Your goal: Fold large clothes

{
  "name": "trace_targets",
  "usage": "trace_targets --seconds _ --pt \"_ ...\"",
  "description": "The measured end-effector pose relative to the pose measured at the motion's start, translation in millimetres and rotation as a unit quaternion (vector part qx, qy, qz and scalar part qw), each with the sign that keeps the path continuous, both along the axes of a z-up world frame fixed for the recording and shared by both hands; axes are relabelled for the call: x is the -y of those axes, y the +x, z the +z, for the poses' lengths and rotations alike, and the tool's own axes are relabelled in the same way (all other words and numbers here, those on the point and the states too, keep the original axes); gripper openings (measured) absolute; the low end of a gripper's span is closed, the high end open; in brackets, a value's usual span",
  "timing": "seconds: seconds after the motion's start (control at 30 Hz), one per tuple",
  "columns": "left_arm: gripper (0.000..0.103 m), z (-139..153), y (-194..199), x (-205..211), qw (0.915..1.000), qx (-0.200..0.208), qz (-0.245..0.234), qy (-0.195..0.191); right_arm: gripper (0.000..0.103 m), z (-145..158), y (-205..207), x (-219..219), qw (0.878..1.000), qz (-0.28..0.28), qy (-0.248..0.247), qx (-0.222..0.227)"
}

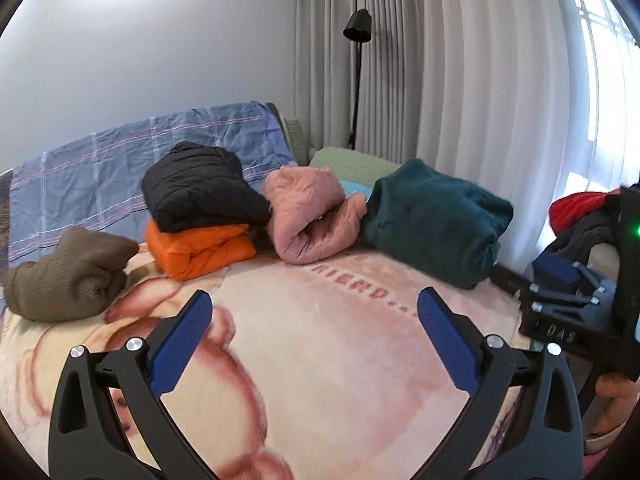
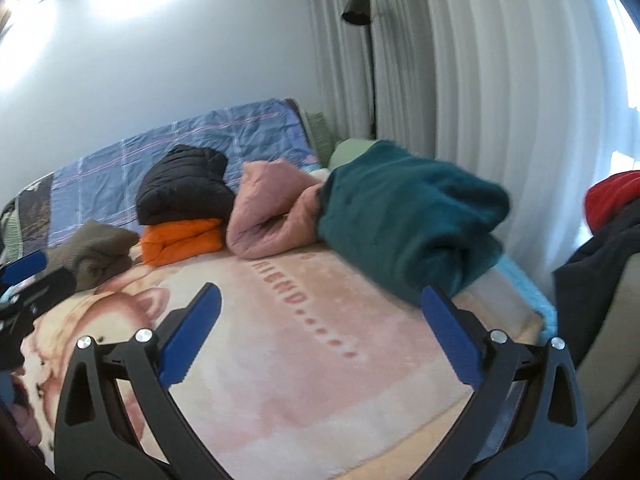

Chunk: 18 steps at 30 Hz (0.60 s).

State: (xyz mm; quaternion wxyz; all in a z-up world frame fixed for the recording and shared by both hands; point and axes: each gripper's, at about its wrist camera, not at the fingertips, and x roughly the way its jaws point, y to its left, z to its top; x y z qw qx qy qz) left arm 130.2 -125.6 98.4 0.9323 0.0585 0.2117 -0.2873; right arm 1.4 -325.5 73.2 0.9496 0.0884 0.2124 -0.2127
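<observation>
Folded clothes lie in a row at the back of the bed: a brown fleece [image 1: 68, 276], a black puffer [image 1: 200, 188] stacked on an orange jacket [image 1: 200, 252], a pink quilted jacket [image 1: 312, 216] and a teal fleece [image 1: 436, 220]. The same row shows in the right wrist view, with the teal fleece [image 2: 408, 216] nearest. My left gripper [image 1: 316, 316] is open and empty above the pink printed blanket [image 1: 320, 380]. My right gripper [image 2: 320, 312] is open and empty above the blanket [image 2: 320, 380]; it also shows at the right edge of the left wrist view [image 1: 560, 284].
A blue plaid sheet [image 1: 120, 168] covers the headboard side by the grey wall. A black floor lamp [image 1: 356, 80] and white curtains [image 1: 480, 80] stand behind. A heap of red and dark clothes [image 2: 612, 216] lies on a chair at the right.
</observation>
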Motion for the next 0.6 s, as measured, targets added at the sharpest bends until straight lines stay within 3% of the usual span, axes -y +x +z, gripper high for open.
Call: trace_targets --seconds 0.17,0.33,0.6 --pt "0.102 -8 -21 -2 0.9986 0.018 0.041 0.027 0.101 7 -12 -7 1.000 -0.001 -0.011 0.002" --pt "0.102 -10 -38 2 0.9979 0.017 0.024 0.057 0.101 15 -22 -18 1.000 0.000 -0.025 0.003" --pt "0.102 -17 -50 -1 0.9980 0.015 0.039 0.047 0.101 4 -26 -21 1.000 -0.001 -0.016 -0.016"
